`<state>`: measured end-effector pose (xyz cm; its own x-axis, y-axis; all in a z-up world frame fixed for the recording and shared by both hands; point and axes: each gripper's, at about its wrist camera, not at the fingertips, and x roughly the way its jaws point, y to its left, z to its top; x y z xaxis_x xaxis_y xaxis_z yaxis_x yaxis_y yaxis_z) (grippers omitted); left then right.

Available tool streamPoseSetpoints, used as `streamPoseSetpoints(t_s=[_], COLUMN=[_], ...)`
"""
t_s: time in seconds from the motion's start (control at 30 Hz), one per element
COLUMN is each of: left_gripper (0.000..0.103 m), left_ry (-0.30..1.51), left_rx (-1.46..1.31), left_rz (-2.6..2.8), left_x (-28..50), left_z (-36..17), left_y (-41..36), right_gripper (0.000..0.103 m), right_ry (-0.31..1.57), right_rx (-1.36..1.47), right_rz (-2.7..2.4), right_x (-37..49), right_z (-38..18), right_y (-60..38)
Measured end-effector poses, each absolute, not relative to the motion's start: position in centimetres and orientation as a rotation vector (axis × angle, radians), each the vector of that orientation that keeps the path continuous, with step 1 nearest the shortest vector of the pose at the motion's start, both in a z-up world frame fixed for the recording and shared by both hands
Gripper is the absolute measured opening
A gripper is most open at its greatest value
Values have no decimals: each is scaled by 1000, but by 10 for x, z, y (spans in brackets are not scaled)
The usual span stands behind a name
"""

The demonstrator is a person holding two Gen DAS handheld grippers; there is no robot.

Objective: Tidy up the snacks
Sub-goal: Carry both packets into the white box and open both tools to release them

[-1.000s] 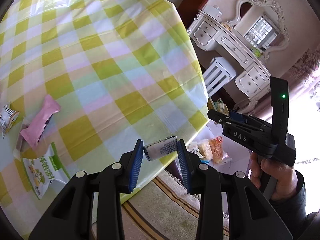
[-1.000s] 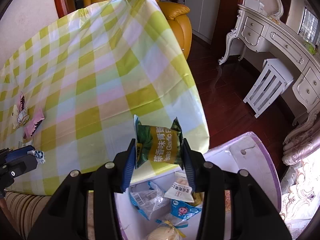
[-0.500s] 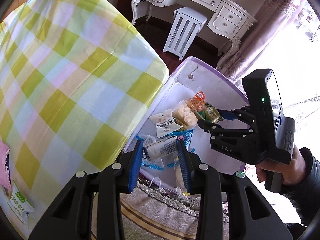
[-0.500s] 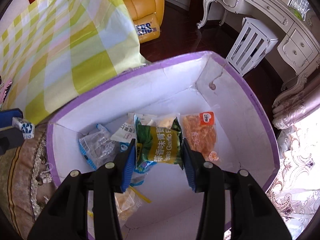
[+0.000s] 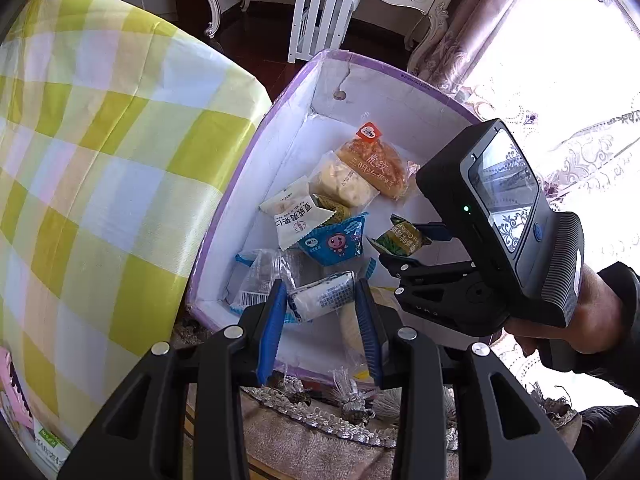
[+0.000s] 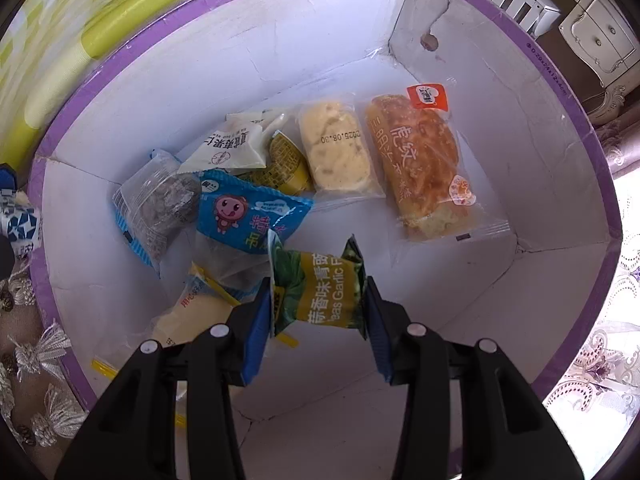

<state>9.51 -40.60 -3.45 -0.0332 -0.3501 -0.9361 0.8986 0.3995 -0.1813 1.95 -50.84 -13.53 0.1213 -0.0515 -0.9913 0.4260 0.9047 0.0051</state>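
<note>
The left gripper (image 5: 322, 312) pinches a small white-and-blue packet (image 5: 322, 297) between its blue pads; the jaws are pressed onto the wrapper's two ends. The packet hangs over the near corner of a white box with a purple rim (image 5: 400, 74), which stands just beside the counter draped in a yellow-checked cloth (image 5: 100, 160) — the cloth fills the view from 7 to 11 o'clock.

The right gripper (image 6: 316, 304) points down into the same box (image 6: 280, 60), jaws closed on a green-and-yellow snack bag (image 6: 320, 288) held by its sides, above the box floor. In the left wrist view this gripper (image 5: 408, 250) shows at 3 o'clock, carried by a hand (image 5: 592, 320) in a dark sleeve.

Inside the box lie several snacks already: an orange bread pack (image 6: 420, 168) at 1 o'clock, a pale cake in clear wrap (image 6: 336, 152) touching its left side, a white pouch (image 6: 228, 148) at 11 o'clock, a blue bag with a cartoon face (image 6: 244, 212) near the middle, and a clear pack of dark pieces (image 6: 160, 204) at 9 o'clock. A yellow-trimmed pack (image 6: 192, 312) lies at 8 o'clock, partly under the right gripper.

A fringed rug (image 5: 340, 432) lies beneath the box.
</note>
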Motion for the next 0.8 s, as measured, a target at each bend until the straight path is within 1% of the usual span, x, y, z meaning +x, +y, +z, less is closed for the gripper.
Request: streamPoseSetpoints(t_s=[0.53, 0.6, 0.67, 0.7, 0.73, 0.77, 0.8], left_gripper=[35, 35, 35, 37, 40, 47, 51], left_ry=[1228, 1229, 1229, 1230, 1229, 1226, 1221], left_rx=[600, 599, 599, 598, 596, 593, 589], left_rz=[-1094, -1091, -1089, -1089, -1087, -1085, -1085], left_x=[95, 95, 95, 95, 95, 95, 96], left_z=[-40, -40, -42, -42, -41, -41, -40], left_y=[-411, -412, -412, -412, -412, -411, -411], right_gripper=[47, 48, 52, 53, 55, 60, 62], right_ry=[1441, 1441, 1439, 1439, 1437, 1435, 1432], right_rx=[332, 331, 326, 326, 327, 326, 323], right_rz=[-359, -359, -363, -365, -368, -372, -376], right_x=[25, 26, 26, 26, 26, 26, 27], right_z=[-147, -147, -146, -145, -144, -142, -141], right_y=[-518, -517, -515, -515, -515, -515, -516])
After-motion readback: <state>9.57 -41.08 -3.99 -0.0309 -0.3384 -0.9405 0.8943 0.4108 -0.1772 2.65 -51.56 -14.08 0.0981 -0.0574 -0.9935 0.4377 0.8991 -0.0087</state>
